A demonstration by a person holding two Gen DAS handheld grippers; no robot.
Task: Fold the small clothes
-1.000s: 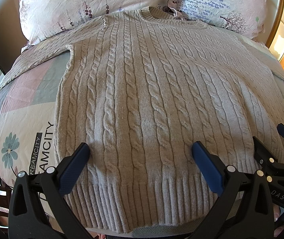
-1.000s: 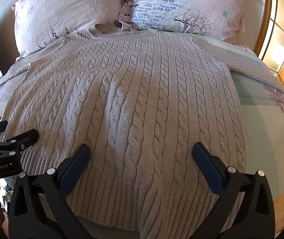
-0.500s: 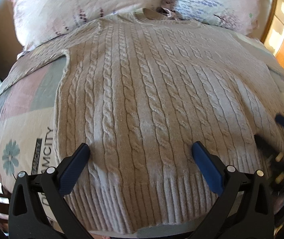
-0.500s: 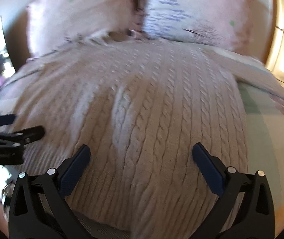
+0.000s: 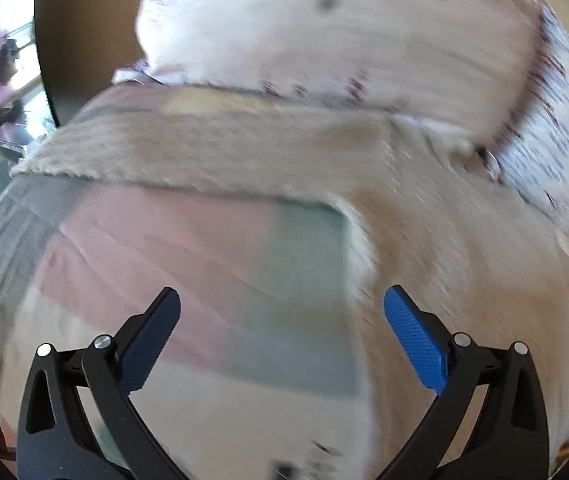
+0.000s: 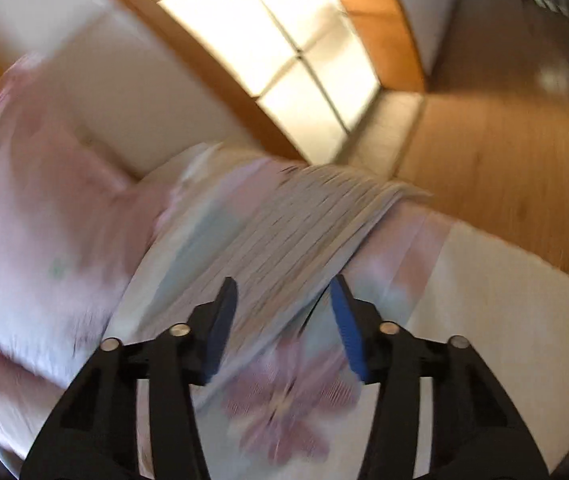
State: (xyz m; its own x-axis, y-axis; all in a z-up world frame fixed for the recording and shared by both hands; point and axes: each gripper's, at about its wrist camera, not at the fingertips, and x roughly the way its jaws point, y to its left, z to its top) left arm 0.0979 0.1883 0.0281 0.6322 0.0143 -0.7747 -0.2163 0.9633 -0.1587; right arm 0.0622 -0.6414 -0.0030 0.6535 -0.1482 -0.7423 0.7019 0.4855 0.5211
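Observation:
A beige cable-knit sweater lies flat on the bed. In the blurred left wrist view its left sleeve [image 5: 188,152] runs across the bed and its body [image 5: 464,280] fills the right side. My left gripper [image 5: 282,316] is open and empty above the bedsheet, beside the armpit. In the blurred right wrist view the right sleeve [image 6: 296,232] stretches away toward the bed's edge. My right gripper [image 6: 284,304] is open, jaws partly narrowed, with the sleeve lying between and below the fingers; contact cannot be told.
The bedsheet [image 5: 204,264] has pink and grey-green patches and a flower print [image 6: 280,404]. Pink pillows [image 5: 324,40] lie at the head of the bed [image 6: 36,200]. A wooden floor [image 6: 504,152] and a bright window frame [image 6: 284,52] lie beyond the bed's right edge.
Both grippers swung outward from the sweater's hem, the left toward the left sleeve and armpit, the right toward the right sleeve. The right jaws have narrowed. Both views are now motion-blurred.

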